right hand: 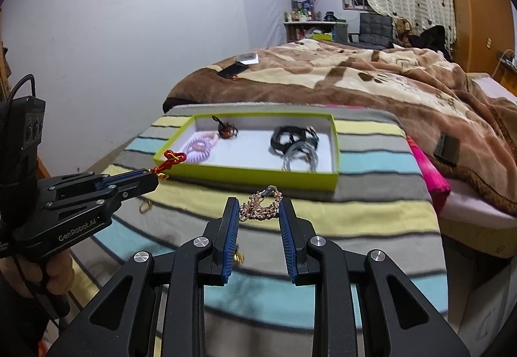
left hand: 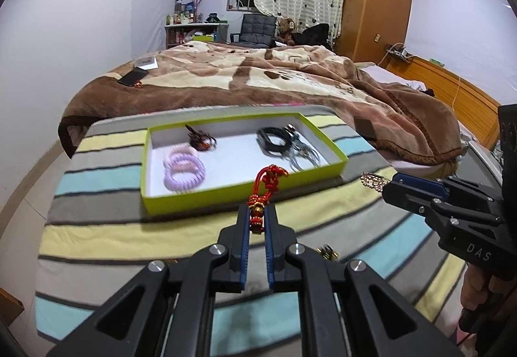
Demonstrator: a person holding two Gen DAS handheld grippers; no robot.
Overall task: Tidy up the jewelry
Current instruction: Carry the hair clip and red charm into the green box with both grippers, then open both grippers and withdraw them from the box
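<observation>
My left gripper (left hand: 257, 211) is shut on a red knotted cord charm (left hand: 268, 179) with a gold bead, held above the striped cloth just short of the green-rimmed tray (left hand: 245, 189). The right gripper (right hand: 259, 205) is shut on a rose-gold beaded bracelet (right hand: 261, 203), which spans its pads. From the left wrist view the bracelet (left hand: 374, 181) sticks out of the right gripper (left hand: 392, 184). The right wrist view shows the left gripper (right hand: 156, 177) with the red charm (right hand: 169, 161) near the tray (right hand: 258, 174). Purple coil bands (left hand: 184, 171), a dark red piece (left hand: 202, 140), black bands (left hand: 274, 140) and silver bangles (left hand: 303, 156) lie in the tray.
A small gold item (left hand: 328, 252) lies on the striped cloth (left hand: 113, 234) near me; another gold clasp (right hand: 145, 206) lies by the left gripper. Behind the tray is a bed with a brown blanket (left hand: 258, 76), a phone (left hand: 132, 77) on it. A pink fabric edge (right hand: 429, 173) shows at right.
</observation>
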